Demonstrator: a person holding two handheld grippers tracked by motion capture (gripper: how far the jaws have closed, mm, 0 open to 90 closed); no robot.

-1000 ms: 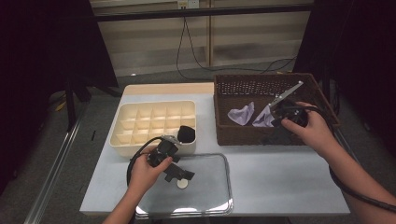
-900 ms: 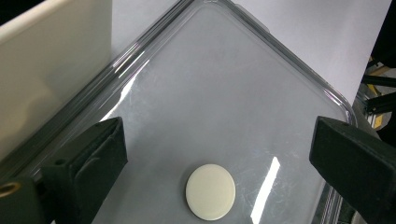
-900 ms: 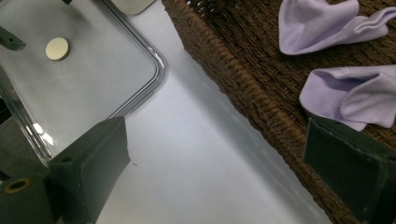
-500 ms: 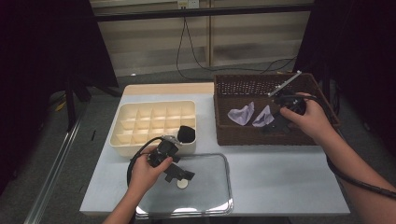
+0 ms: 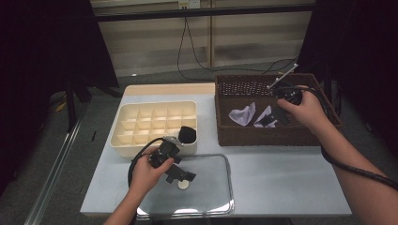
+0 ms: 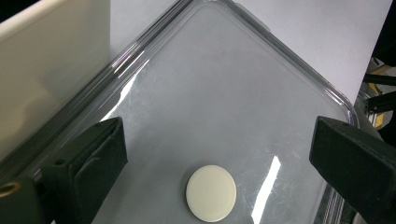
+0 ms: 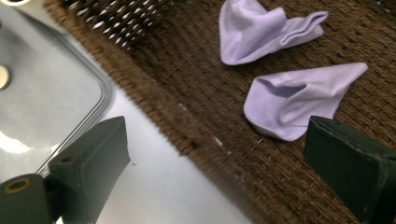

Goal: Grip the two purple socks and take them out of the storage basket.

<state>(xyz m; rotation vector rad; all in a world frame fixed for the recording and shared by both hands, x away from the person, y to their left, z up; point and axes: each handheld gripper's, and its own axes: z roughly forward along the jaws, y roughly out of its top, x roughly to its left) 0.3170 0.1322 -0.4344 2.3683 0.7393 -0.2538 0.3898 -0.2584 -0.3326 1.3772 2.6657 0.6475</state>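
My left gripper (image 5: 182, 177) hovers open low over a clear plastic lid (image 5: 209, 197) at the table's front. A small white disc (image 5: 183, 185) lies on the lid just ahead of its jaws; in the left gripper view the disc (image 6: 211, 192) sits between the wide-apart jaws of my left gripper (image 6: 219, 135). My right gripper (image 5: 275, 119) is open inside a brown wicker basket (image 5: 277, 136), next to two lilac cloths (image 5: 242, 115). In the right gripper view my right gripper (image 7: 217, 135) spans the basket's rim, with the nearer cloth (image 7: 299, 98) by the right jaw.
A cream compartment box (image 5: 155, 124) stands behind the lid, with a black item (image 5: 187, 134) in its near right corner. The box wall (image 6: 46, 70) is close on my left gripper's left. Cables run from both grippers. Bare table (image 5: 281, 178) lies in front of the basket.
My right hand has shifted a little farther back and left in the basket, with the gripper tilting. The left gripper and the disc have stayed put.
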